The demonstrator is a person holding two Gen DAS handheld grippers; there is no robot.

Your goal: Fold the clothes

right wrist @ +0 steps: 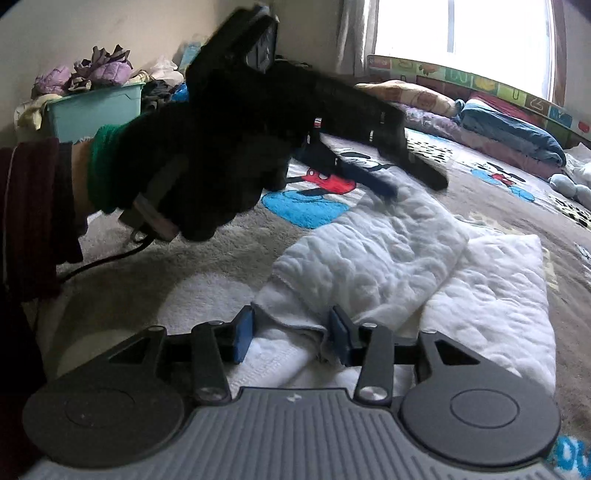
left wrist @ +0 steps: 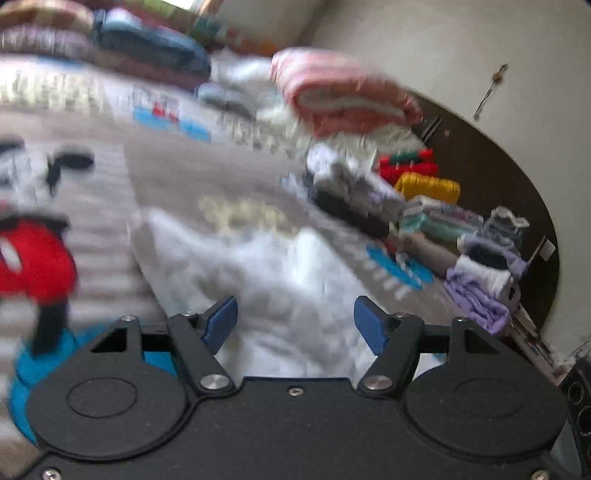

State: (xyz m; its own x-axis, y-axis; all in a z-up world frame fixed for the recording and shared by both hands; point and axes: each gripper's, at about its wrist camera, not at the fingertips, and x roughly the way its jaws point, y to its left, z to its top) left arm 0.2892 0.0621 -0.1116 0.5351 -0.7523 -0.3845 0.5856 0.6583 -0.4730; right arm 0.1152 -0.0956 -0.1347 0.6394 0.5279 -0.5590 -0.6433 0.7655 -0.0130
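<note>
the white quilted cloth (right wrist: 388, 258) lies on the cartoon-print blanket (right wrist: 480, 192) covering the bed, partly folded, its long axis running away from the right gripper (right wrist: 291, 332) toward the blanket's far side. that gripper sits at the cloth's near edge, fingers set wide with a raised fold lying between them, not pinched. the left gripper (left wrist: 295, 325), carried in a black-gloved hand (right wrist: 192, 166), hovers above the far end, fingers wide and empty. the right one looks nearer for the next grab.

A teal bin (right wrist: 96, 107) (heaped with laundry) sits by the wall, window (right wrist: 461, 27) beyond.
</note>
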